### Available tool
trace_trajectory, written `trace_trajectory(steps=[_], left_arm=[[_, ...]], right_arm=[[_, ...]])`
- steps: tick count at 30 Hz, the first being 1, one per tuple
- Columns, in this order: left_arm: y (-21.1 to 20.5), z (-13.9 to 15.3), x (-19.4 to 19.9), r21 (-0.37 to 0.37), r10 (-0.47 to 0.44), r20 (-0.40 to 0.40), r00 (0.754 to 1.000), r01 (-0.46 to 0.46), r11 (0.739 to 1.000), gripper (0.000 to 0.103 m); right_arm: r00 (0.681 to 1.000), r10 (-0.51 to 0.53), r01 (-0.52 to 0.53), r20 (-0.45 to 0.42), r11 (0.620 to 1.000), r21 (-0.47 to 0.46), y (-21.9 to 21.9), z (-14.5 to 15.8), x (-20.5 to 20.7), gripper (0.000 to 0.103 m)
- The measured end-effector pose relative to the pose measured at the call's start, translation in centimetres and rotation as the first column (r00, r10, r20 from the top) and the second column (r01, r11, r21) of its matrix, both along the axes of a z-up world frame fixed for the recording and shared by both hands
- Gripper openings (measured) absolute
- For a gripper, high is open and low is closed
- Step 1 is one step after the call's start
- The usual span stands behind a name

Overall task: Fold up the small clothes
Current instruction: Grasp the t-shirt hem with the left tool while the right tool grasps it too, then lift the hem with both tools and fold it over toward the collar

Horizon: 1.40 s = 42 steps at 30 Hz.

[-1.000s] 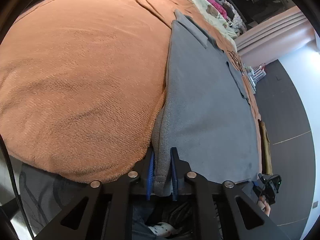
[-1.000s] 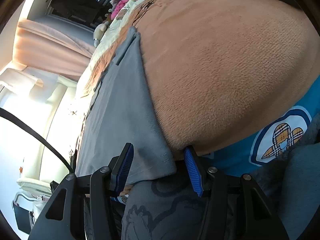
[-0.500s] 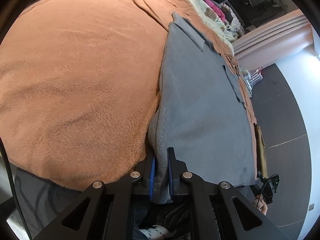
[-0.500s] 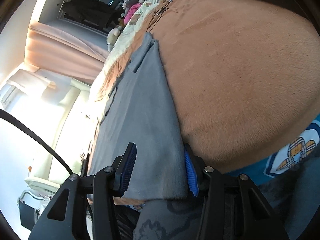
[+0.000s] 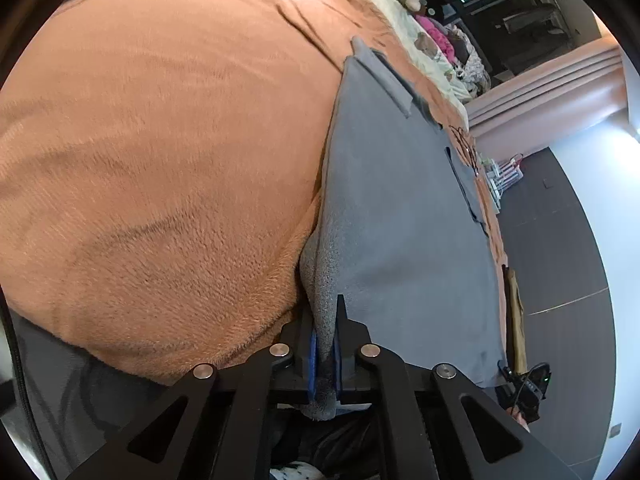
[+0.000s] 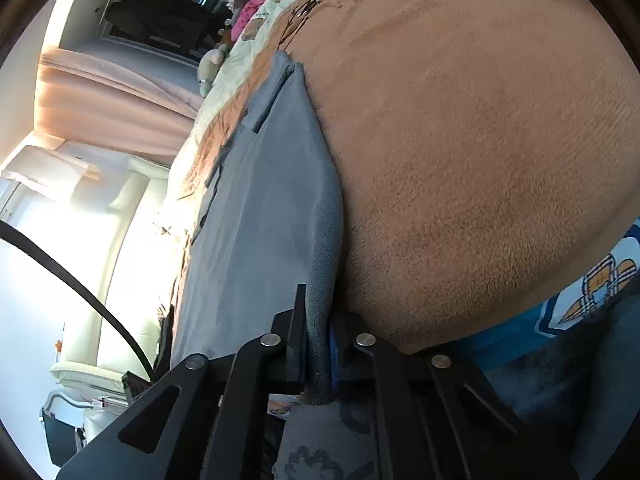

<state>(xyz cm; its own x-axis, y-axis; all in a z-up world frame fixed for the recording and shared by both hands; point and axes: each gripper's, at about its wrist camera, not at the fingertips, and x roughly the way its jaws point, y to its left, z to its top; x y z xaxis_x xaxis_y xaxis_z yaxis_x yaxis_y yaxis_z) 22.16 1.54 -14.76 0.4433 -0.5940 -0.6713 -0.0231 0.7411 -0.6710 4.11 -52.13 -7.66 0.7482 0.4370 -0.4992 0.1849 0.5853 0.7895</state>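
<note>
1. On the bed, an orange blanket covers the surface; a grey garment lies flat on it. All positions below are given relative to the garment.
2. Left gripper: fingers clenched on the garment's near corner, at its left edge in the left wrist view. The fabric is bunched between the blue pads and a tail of it hangs below them.
3. Right gripper: fingers clenched on the garment's other near corner, at its right edge in the right wrist view. A folded strip of cloth runs up from the pads along that edge.
4. The garment stretches away from both grippers toward the far end of the bed, with a collar-like flap at its far end.
5. Beyond the garment's far end: pale bedding and a pink item.
6. Right of the garment in the right wrist view: blanket, then a blue printed cloth at the near edge.
7. Left of the garment in that view: a peach curtain and a white sofa, well apart from it.
</note>
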Motion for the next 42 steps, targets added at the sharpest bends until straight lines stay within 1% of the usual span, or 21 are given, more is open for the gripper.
trace_trajectory(steps=[3,8,12,14,23,25,33,34,42], left_arm=[[0.3,1.2,-0.3,0.008,-0.004,0.026,1.000,0.003,1.000,0.004],[1.1,3.4,-0.8,-0.019,-0.011,0.068,0.998,0.012,1.000,0.004],[1.4,5.4,-1.5,-0.026,-0.018,0.121,0.993,0.022,0.999,0.003],[1.7,6.3,-1.9,-0.031,-0.019,0.143,0.989,0.024,0.999,0.003],[4.4,9.6,-4.9,-0.090,0.008,0.212,0.977,0.011,0.996,0.003],[4.9,10.2,-6.1,-0.099,0.013,0.228,0.974,0.010,0.995,0.003],[7.0,13.3,-10.8,-0.133,0.024,0.297,0.954,0.016,0.991,0.003],[7.2,13.6,-11.3,-0.136,0.026,0.303,0.953,0.017,0.991,0.003],[9.5,15.1,-15.5,-0.173,0.031,0.341,0.939,0.031,0.984,0.003]], right_arm=[[0.999,-0.003,0.004,0.037,1.000,-0.017,0.2,2.0,-0.7,0.002],[0.993,-0.013,0.018,0.118,0.999,-0.046,0.4,5.4,-2.9,0.001],[0.986,0.010,-0.001,0.166,0.998,-0.057,1.5,7.4,-4.2,0.001],[0.986,0.017,-0.007,0.164,0.998,-0.062,1.8,7.5,-5.0,0.001],[0.973,0.023,-0.016,0.230,0.999,-0.032,2.0,7.6,-9.4,0.001],[0.968,0.023,-0.017,0.251,1.000,-0.025,2.2,7.7,-9.7,0.001],[0.946,0.044,-0.035,0.321,0.999,-0.034,2.9,8.6,-13.2,0.001],[0.945,0.046,-0.036,0.324,0.999,-0.035,2.8,8.6,-13.0,0.001],[0.922,0.065,-0.051,0.382,0.998,-0.047,2.4,8.1,-15.1,0.001]])
